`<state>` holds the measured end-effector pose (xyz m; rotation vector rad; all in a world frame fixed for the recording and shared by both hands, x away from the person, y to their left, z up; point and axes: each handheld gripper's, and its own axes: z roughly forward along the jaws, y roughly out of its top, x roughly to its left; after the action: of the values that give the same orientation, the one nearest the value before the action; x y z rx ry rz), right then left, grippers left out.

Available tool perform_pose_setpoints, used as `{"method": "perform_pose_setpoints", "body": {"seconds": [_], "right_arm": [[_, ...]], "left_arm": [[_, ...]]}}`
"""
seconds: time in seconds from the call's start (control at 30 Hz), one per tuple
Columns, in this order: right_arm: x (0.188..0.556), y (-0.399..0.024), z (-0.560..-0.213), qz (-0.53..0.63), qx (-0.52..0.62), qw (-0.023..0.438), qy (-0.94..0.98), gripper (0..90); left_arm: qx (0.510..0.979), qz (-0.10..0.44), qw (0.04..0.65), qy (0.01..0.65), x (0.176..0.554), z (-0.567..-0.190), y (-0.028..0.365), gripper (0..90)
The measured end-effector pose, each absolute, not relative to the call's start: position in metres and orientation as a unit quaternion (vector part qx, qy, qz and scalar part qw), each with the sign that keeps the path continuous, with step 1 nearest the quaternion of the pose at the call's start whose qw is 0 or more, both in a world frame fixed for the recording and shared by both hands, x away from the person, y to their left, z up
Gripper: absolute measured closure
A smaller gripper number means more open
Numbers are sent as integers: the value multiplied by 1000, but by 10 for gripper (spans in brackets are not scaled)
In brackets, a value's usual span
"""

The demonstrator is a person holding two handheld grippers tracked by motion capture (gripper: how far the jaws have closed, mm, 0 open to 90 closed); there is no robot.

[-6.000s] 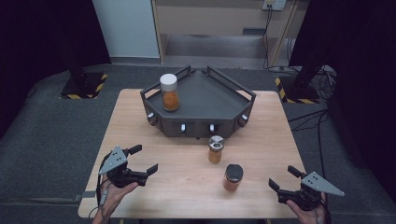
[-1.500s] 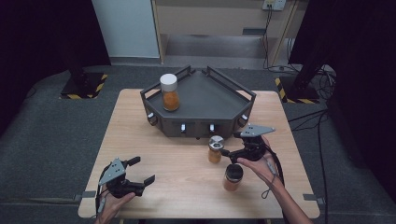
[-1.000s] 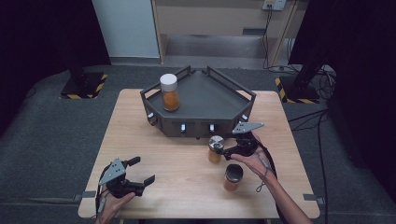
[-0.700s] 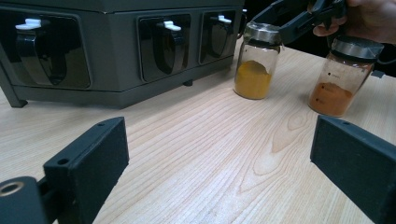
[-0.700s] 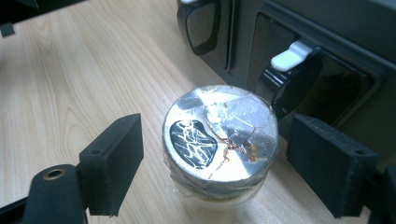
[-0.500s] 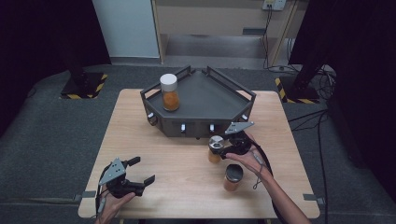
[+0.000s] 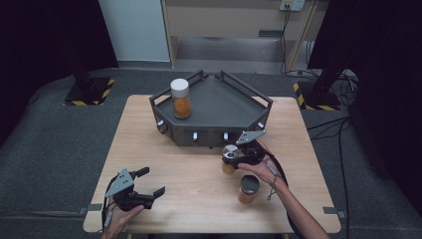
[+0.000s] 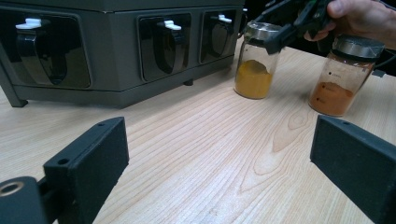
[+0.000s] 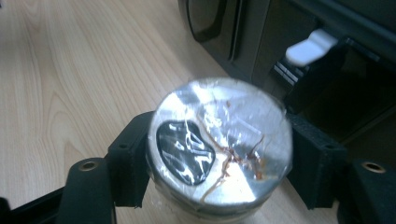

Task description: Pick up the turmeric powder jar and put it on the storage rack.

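On both jars' glass (image 8: 252, 65), no readable label or writing.

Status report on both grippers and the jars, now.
Right gripper just closed on yellow spice jar. Left gripper open, holding nothing. Orange jar stands beside. Nothing blocking.

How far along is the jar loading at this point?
Done: one white-lidded jar stands on the dark tray. In hand: the right gripper has just closed on the yellow-powder jar, at its lid. Left: the orange-powder jar waits on the table.
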<state>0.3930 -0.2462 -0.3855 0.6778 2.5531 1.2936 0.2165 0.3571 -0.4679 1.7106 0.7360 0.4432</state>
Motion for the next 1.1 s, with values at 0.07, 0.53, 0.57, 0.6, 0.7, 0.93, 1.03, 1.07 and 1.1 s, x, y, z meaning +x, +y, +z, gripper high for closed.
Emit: {"method": "perform_pose_setpoints", "body": {"seconds": [0.07, 0.53, 0.57, 0.6, 0.7, 0.93, 1.03, 1.07, 1.1], "right_arm": [[392, -246, -383, 436, 228, 105, 864, 345], [390, -246, -374, 431, 234, 113, 864, 348], [389, -246, -372, 431, 233, 114, 864, 348], [389, -246, -370, 432, 232, 113, 864, 347], [388, -246, -361, 434, 227, 115, 864, 348], [386, -243, -334, 437, 214, 122, 865, 348], [389, -241, -320, 439, 213, 117, 865, 347], [389, -240, -315, 439, 215, 118, 865, 348], [389, -238, -310, 438, 214, 119, 865, 348]], "left_arm": [[731, 189, 576, 315, 217, -468, 357, 34], [730, 189, 576, 314, 217, -468, 357, 34], [730, 189, 576, 314, 217, -468, 357, 35], [730, 189, 576, 315, 217, -468, 357, 35], [730, 189, 576, 315, 217, -468, 357, 35], [730, 189, 576, 315, 217, -468, 357, 35], [730, 188, 576, 316, 217, -468, 357, 34], [730, 189, 576, 315, 217, -468, 357, 34], [731, 189, 576, 315, 217, -468, 357, 35]]}}
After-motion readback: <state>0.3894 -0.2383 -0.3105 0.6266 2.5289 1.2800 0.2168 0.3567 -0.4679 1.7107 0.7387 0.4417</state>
